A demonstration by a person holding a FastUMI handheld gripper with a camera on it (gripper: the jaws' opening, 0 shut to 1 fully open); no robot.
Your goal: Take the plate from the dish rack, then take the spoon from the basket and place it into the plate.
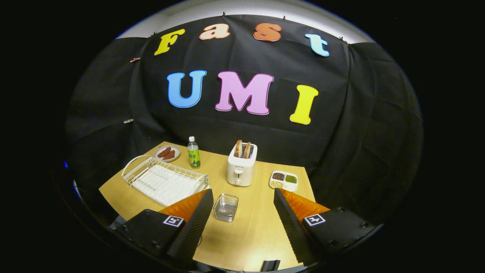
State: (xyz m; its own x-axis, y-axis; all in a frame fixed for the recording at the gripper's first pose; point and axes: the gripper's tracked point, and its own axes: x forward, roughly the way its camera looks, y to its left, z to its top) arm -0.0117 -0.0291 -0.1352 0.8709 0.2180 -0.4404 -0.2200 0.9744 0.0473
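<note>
One rack (165,181), one basket (226,207), one toaster (241,165), one bottle (193,152), two dishes (167,153) (284,180); gripper (242,203) fingers apart.

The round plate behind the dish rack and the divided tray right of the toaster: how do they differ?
The round plate holds two brown pieces; the divided tray is a rounded rectangle with separate compartments of dark, green and pale grains. The plate lies behind the dish rack, the tray beside the toaster. Both rest flat on the table. The open gripper holds neither.

rack (165,180) left; basket (226,207) before toaster (242,165) (centre); sectioned dish (284,181) right; bottle (193,152) behind rack
</note>
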